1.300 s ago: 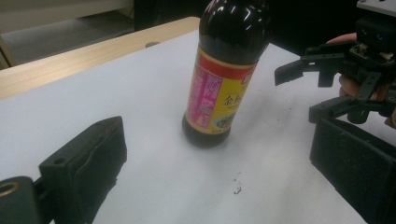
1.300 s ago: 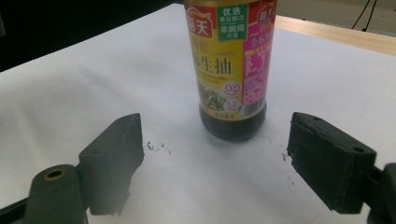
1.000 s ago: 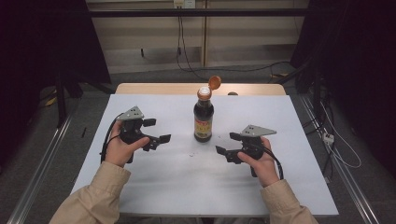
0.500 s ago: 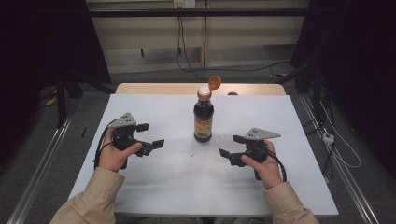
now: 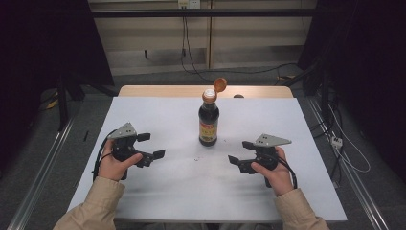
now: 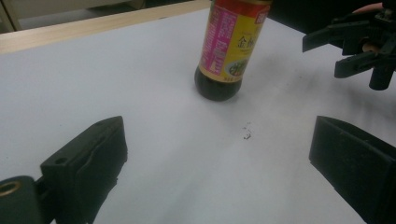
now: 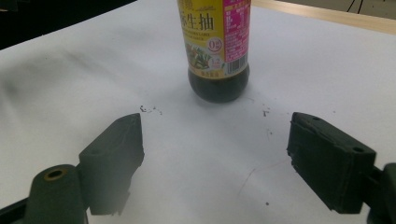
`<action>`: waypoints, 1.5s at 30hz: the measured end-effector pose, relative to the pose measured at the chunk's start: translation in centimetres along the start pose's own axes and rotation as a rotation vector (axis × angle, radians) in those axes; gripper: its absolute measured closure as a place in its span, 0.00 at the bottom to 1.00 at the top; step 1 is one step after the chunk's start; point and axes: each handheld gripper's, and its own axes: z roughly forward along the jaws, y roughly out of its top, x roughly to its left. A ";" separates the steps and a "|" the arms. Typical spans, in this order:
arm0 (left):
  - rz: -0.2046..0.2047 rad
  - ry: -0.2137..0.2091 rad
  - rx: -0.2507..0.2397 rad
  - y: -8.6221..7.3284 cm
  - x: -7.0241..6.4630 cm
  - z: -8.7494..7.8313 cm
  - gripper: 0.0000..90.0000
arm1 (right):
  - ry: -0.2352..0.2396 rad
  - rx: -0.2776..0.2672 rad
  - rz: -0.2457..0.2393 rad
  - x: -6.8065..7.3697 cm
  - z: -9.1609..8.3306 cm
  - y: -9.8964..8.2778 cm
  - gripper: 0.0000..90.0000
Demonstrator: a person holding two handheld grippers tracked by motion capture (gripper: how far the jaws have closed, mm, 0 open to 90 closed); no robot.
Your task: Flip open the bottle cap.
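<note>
Dark glass-like sauce bottle (image 5: 208,123), glossy yellow-and-pink label, orange flip cap (image 5: 219,85) hinged open, upright mid-bench on the matte white bench (image 5: 158,115) with its pale wooden far edge. Left hand-held gripper (image 5: 152,146) and right hand-held gripper (image 5: 241,153), blocky black plastic, grey triangular plates on top, both released, jaws wide, either side of the bottle and apart from it. Since half a second ago, both drawn slightly lower and nearer the person; bottle unmoved. Faint dark specks (image 6: 246,132) beside its base.

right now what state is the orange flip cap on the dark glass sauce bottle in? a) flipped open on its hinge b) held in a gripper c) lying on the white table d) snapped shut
a: the orange flip cap stands tilted up behind the neck of the dark sauce bottle, attached at its hinge.
</note>
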 end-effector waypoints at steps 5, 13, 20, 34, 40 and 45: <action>0.015 -0.007 -0.001 -0.6 -0.3 -0.2 0.04 | -0.003 0.005 0.001 -0.2 -0.4 -0.4 0.21; 0.020 0.001 -0.005 -1.3 -0.4 -0.9 0.04 | -0.011 0.008 0.003 -0.7 -1.2 -1.0 0.21; 0.013 0.010 -0.006 -2.1 -0.4 -1.2 0.04 | -0.016 0.012 0.002 -1.1 -2.2 -1.6 0.21; 0.007 0.024 -0.006 -3.2 -0.5 -2.0 0.05 | -0.030 0.012 -0.001 -1.5 -4.1 -2.9 0.21; 0.017 0.032 -0.008 -3.4 -0.6 -2.4 0.05 | -0.034 0.015 -0.001 -1.6 -4.7 -3.3 0.21; 0.011 0.029 -0.009 -3.7 -0.7 -2.7 0.05 | -0.037 0.014 0.001 -1.7 -5.2 -3.6 0.21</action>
